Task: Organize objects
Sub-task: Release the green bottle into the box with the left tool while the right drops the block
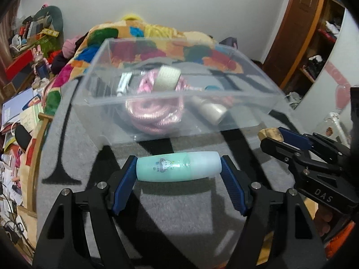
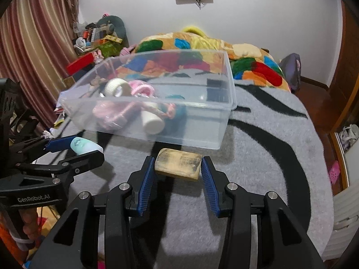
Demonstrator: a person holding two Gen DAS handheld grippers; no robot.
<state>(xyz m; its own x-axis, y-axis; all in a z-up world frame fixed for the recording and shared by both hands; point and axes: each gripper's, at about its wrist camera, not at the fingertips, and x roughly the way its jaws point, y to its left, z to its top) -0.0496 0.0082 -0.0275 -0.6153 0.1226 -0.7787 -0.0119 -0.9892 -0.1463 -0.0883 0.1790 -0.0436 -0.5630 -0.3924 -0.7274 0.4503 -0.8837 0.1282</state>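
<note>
Now my left tongs (image 1: 178,167) clamp a light, slippery mint-green plastic bottle (image 1: 178,166) end to end; my right tongs (image 2: 178,165) pinch a stiff tan block (image 2: 178,164). Ahead sits the clear plastic bin (image 2: 190,132).

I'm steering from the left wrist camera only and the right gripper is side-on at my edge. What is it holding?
Observer: The right gripper is clamped on a tan block, flat and scuffed on top, held by its two short ends.
Operator: Is there free space in the clear bin for both things?
Observer: Yes. In the right wrist view the clear bin has bare floor in its right half; the pink rope and white bottle sit to the left.
Operator: My green tube, does it look secure from there?
Observer: The left gripper shows the green tube end-on between its fingers, above the grey rug.
</note>
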